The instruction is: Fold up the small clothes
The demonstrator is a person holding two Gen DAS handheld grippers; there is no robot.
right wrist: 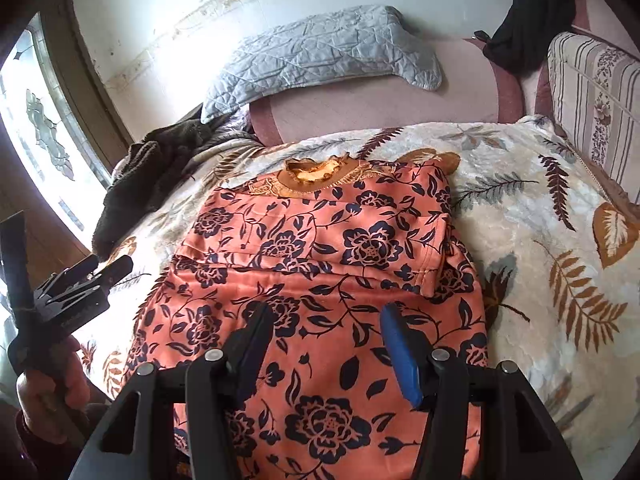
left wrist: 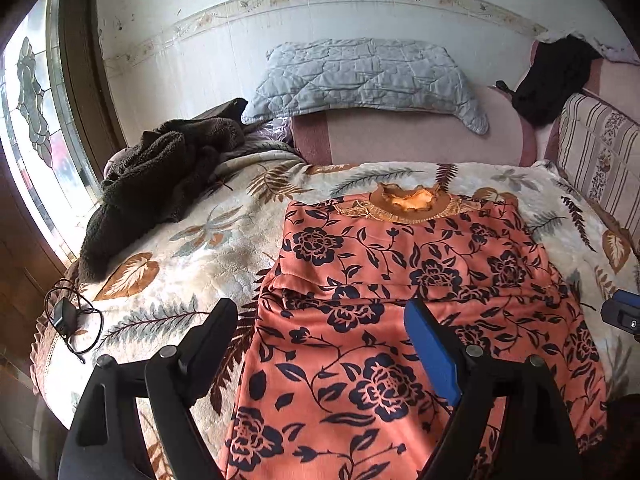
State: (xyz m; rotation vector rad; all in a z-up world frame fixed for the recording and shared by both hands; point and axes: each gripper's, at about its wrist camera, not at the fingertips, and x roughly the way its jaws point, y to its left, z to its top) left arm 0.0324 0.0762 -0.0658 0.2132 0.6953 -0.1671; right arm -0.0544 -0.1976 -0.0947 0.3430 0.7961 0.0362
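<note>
the orange floral top [left wrist: 400, 264] lies on the bed [left wrist: 192, 216], sleeves already folded in. both tools — left tool [left wrist: 320, 336], right tool [right wrist: 326, 344] — hover wide open, holding nothing. next move, likely: grip the lower hem at frame bottom and fold upward.

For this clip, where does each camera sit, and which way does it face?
Left wrist: rides the left claw, open over the orange floral garment's left side, facing the grey pillow; the right claw's tip shows at the right edge.
Right wrist: rides the right claw, open above the garment's middle, facing the same way; the left claw and the person's hand show at left.
Shared: garment, pillow, leaf-print blanket, brown fleece.
</note>
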